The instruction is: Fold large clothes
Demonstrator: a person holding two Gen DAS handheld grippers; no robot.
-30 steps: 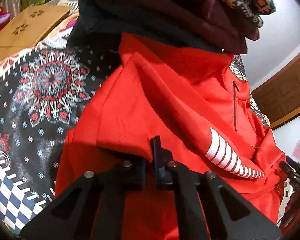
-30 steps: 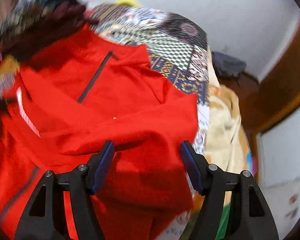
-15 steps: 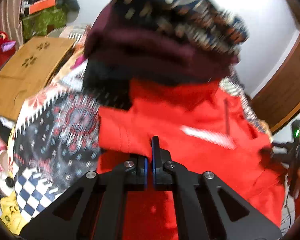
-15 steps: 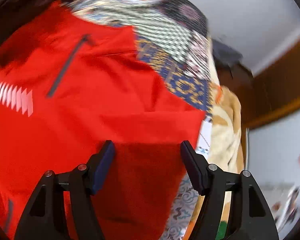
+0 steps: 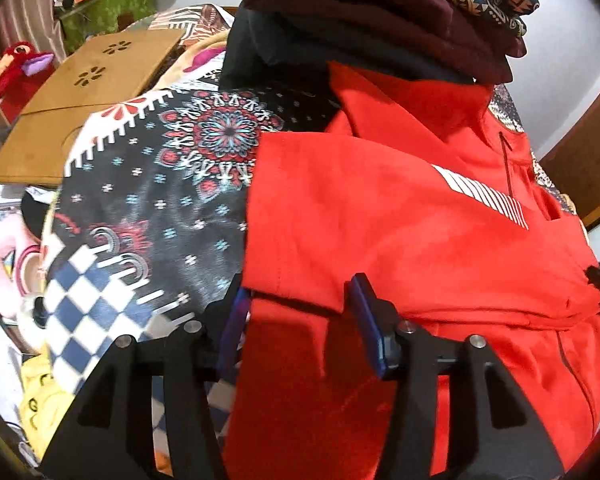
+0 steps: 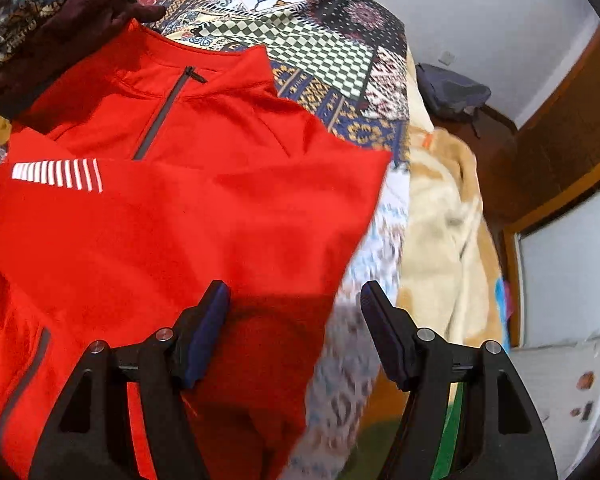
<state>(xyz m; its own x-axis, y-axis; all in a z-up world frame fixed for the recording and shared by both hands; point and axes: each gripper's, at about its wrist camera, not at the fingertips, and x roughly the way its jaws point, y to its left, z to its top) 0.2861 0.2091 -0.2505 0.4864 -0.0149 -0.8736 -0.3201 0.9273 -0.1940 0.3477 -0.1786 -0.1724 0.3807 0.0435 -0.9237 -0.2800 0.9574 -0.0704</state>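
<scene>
My left tongs just opened, hem of red zip-neck pullover loose between. My right tongs wide over its edge. Patchwork-print bedspread beneath, white wall beyond.

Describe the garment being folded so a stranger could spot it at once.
Look at the bed's patterned quilt. In front of the pile of dark folded clothes lies a red top, a sleeve folded across its chest. Its plain bright red, short grey neck zip and white stripes set it apart.
</scene>
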